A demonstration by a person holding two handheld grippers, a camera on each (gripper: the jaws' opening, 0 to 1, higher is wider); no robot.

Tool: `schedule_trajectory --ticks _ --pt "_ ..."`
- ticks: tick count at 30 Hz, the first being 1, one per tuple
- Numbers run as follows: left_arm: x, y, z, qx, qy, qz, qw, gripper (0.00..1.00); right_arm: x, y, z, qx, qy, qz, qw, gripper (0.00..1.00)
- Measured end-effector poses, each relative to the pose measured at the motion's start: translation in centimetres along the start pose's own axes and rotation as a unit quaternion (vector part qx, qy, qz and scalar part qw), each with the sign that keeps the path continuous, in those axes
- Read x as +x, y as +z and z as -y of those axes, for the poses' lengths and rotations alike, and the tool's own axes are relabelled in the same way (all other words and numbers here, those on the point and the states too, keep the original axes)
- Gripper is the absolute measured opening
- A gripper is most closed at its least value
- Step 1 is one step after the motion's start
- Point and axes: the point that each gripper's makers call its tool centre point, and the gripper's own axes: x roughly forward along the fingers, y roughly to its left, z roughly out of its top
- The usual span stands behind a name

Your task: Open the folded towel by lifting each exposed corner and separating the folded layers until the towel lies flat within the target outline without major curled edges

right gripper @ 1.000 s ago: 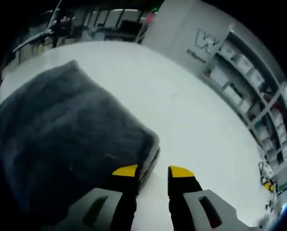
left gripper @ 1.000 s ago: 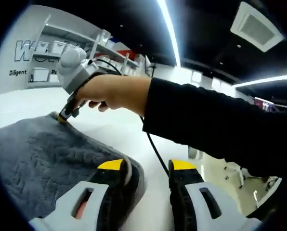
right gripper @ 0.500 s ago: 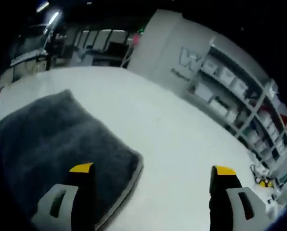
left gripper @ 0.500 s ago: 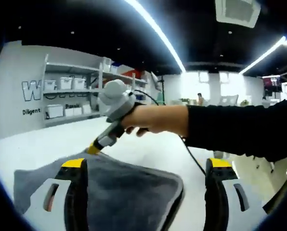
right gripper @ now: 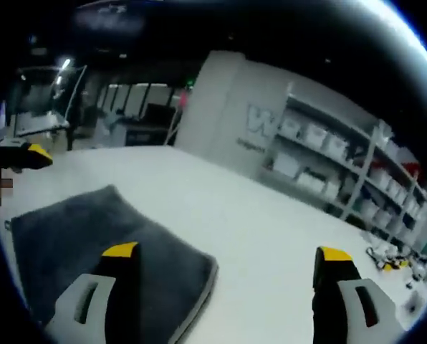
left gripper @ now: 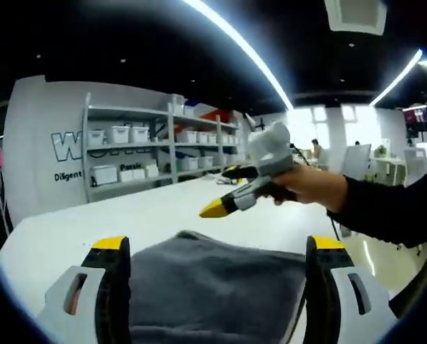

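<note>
Here, in the left gripper view, the left gripper [left gripper: 212, 251] stands with jaws spread wide at the bottom, the folded grey towel [left gripper: 213, 287] lying between them on the white table [left gripper: 127, 218]. The right gripper [left gripper: 231, 204], hand-held, hovers right of centre; its jaw gap cannot be told here.

In the right gripper view, its jaws stand wide apart at the bottom, the towel at lower left.

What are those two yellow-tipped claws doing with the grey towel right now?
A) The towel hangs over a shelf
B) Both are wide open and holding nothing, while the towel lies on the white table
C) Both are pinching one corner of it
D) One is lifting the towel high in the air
B: the left gripper and the right gripper each show jaws spread wide with nothing between them, while the grey towel lies folded on the white table.
</note>
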Motion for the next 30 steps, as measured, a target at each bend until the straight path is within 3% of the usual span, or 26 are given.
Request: schedule_trajectory --ticks 9,12,19,30 --pt "-6.0 -0.2 -6.2 0.008 0.070 -0.004 0.9975 1.00 -5.1 2.0 -1.4 0.016 -0.001 0.053 0.9985 1.00" --pt "-7.5 -0.2 -7.2 0.008 0.086 0.000 0.9963 1.00 -6.7 2.2 -1.8 0.017 -0.003 0.068 0.9975 1.00" --pt "-10.0 -0.9 -8.7 0.005 0.113 0.002 0.9935 1.00 -9.5 1.9 -1.9 0.032 -0.010 0.085 0.9958 1.00" --pt "-11.9 -1.6 -9.8 0.002 0.135 -0.005 0.9908 1.00 -12.4 0.6 -1.5 0.039 -0.013 0.087 0.9953 1.00"
